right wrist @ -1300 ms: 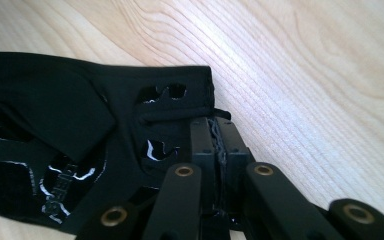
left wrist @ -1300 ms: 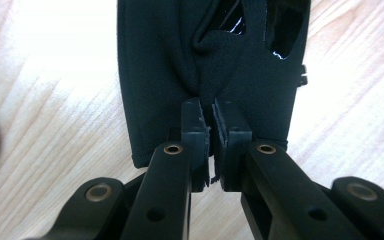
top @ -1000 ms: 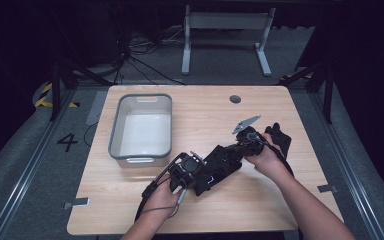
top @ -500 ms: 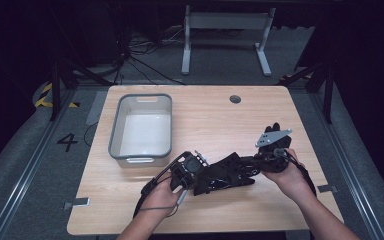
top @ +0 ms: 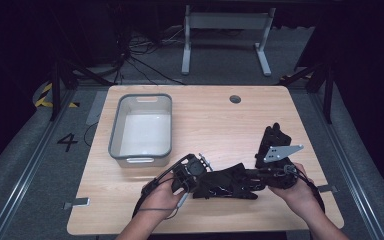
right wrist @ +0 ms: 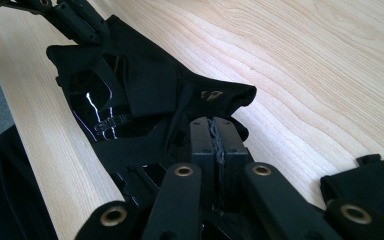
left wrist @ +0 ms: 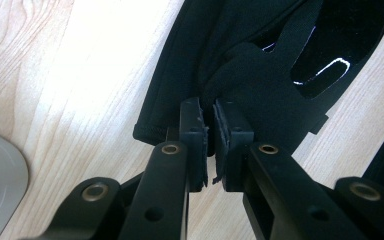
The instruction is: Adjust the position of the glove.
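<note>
While one black garment lies at the table's six o'clock, both grippers, left and right, pinch it with closed fingers; one grey tub at ten o'clock holds nothing.

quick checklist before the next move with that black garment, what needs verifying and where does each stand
1. Left gripper has the black garment: ok, jaws nearly together with fabric pinched between the pads.
2. Right gripper has the garment: ok, jaws closed at its folded edge.
3. Garment spread flat between the grippers: not ok, it lies bunched and folded on the table.
4. Grey bin free to receive it: ok, nothing shows inside in the high view.
5. Second black item clear of the right hand: cannot tell, it lies just beyond the hand.
</note>
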A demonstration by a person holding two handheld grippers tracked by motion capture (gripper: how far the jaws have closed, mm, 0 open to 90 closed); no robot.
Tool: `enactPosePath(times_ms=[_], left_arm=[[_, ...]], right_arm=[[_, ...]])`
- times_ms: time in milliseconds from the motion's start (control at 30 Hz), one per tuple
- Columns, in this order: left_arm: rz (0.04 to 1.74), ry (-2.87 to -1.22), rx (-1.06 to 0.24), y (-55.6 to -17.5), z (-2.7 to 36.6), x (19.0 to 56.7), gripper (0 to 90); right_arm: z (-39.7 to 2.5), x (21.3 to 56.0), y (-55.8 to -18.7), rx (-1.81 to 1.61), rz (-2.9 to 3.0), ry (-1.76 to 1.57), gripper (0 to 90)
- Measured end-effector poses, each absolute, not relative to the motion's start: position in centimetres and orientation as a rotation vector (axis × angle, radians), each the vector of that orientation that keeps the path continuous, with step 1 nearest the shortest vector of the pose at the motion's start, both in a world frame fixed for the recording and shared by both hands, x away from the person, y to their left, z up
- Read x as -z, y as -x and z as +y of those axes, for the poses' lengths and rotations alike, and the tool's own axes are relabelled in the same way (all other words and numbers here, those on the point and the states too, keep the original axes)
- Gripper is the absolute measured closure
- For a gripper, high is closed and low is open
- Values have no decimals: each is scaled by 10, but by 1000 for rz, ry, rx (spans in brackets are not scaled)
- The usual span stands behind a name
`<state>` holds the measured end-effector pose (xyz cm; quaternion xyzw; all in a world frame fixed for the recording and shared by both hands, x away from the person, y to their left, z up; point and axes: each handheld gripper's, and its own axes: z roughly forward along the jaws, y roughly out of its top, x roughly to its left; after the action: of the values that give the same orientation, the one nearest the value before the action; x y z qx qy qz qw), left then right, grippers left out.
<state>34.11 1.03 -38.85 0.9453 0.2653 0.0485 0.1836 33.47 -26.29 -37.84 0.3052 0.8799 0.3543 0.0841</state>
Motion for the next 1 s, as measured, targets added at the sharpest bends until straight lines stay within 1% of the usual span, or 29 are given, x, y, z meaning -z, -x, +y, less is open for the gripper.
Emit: enactPosePath(times_ms=[100,200,400,433,600,667,700,800,833,900,933,1000], left_arm=[[700,-2678,-134,-341,11,389,834],[693,-2697,-76,-341,9,392,833],[667,-2753,-72,-342,2,400,829],[664,-2763,-60,-342,1,402,829],[681,-2812,-92,-346,-2,411,824],[674,-2811,-85,-347,-3,413,817],[677,-2808,-89,-348,-3,414,802],[678,-2802,-81,-350,-2,414,686],[675,-2792,-75,-350,-1,413,686],[679,-2772,-67,-351,1,409,646],[681,-2756,-54,-351,2,407,602],[688,-2721,-46,-351,4,403,587]], right_arm=[[-264,379,-333,-1052,2628,-920,890],[-264,383,-332,-1034,2639,-928,888],[-263,401,-328,-981,2672,-948,887],[-263,401,-328,-981,2672,-948,887],[-259,406,-326,-972,2682,-954,893],[-257,407,-324,-968,2690,-948,893],[-256,408,-324,-962,2693,-946,893],[-256,409,-323,-955,2698,-941,894],[-256,409,-323,-955,2698,-941,894],[-258,408,-323,-956,2689,-953,893],[-260,407,-324,-961,2680,-957,892],[-261,407,-324,-964,2671,-958,890]])
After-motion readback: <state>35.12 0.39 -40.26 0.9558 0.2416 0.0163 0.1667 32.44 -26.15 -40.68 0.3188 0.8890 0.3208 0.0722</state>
